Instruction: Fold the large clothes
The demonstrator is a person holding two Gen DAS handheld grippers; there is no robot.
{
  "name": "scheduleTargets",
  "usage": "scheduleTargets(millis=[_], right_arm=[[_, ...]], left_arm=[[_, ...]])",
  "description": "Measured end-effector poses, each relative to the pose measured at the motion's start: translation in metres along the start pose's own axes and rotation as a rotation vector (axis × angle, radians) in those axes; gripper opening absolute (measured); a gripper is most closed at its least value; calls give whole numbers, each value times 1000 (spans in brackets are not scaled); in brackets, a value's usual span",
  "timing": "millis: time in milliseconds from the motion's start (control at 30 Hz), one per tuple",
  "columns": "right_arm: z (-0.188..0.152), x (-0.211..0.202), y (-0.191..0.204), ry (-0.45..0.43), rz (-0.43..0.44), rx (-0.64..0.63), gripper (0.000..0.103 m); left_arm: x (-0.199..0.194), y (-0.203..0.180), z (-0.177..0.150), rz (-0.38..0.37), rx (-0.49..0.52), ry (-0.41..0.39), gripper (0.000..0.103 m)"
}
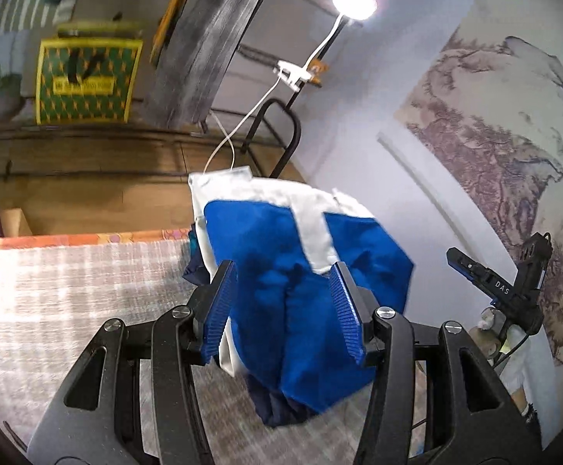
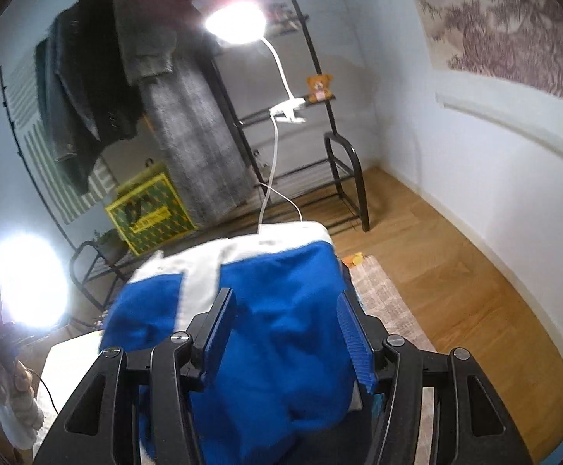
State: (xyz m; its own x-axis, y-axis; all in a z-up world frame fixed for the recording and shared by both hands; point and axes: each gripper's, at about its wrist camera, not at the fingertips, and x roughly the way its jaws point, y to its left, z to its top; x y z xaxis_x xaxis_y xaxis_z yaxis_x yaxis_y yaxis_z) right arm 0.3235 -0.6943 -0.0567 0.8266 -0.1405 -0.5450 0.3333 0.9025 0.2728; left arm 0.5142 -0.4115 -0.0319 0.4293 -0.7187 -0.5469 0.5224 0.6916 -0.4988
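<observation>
I had the folded garment [image 1: 301, 290] up off the bed [image 1: 68, 310], a thick blue and white bundle with a darker layer hanging out beneath. My left gripper [image 1: 285, 302] took one end of it and my right gripper [image 2: 285, 329] the other, so the stack would travel as one piece and not slump open.

In both wrist views the cloth filled the gap between the fingers [image 1: 219, 310], and the ribbed blue pads looked pressed into its sides. I judged each pair clenched on the bundle, standing fairly wide only because the bundle was thick. The frames were smeared, so I could not vouch for how firm the hold was.

From the left view my right gripper also showed at the far side, near the wall with the landscape mural [image 1: 514, 135]. Beyond the garment stood a clothes rack [image 2: 242, 116] with hanging coats and a clip lamp [image 2: 235, 23].

My reading: the folding looked done, and what remained was carrying the bundle somewhere and setting it down flat. The loose dark layer at the bottom was the likeliest part to slip.
</observation>
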Motion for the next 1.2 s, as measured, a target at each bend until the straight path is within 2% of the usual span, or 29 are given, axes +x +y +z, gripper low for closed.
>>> scheduleTargets(millis=[333,533,800,1000,1200], right_arm=[[2,-130,62,-103,55,-56,58],[-12,-213,93,-161,73,-89,58],[-38,-303,117,-231,87,-116,58],[-61,-359,130,-261,78,-145,58],[-84,-396,140,-280,56,-171,58]], left_arm=[[-145,-50,-25,-43,75,-87,50],[-241,-73,-50,-44,129,-129,50],[-361,-108,-88,-33,230,-202,50],[-418,-119,-111,-37,247,-219,50],[-460,-124,-135,-26,265,-239,50]])
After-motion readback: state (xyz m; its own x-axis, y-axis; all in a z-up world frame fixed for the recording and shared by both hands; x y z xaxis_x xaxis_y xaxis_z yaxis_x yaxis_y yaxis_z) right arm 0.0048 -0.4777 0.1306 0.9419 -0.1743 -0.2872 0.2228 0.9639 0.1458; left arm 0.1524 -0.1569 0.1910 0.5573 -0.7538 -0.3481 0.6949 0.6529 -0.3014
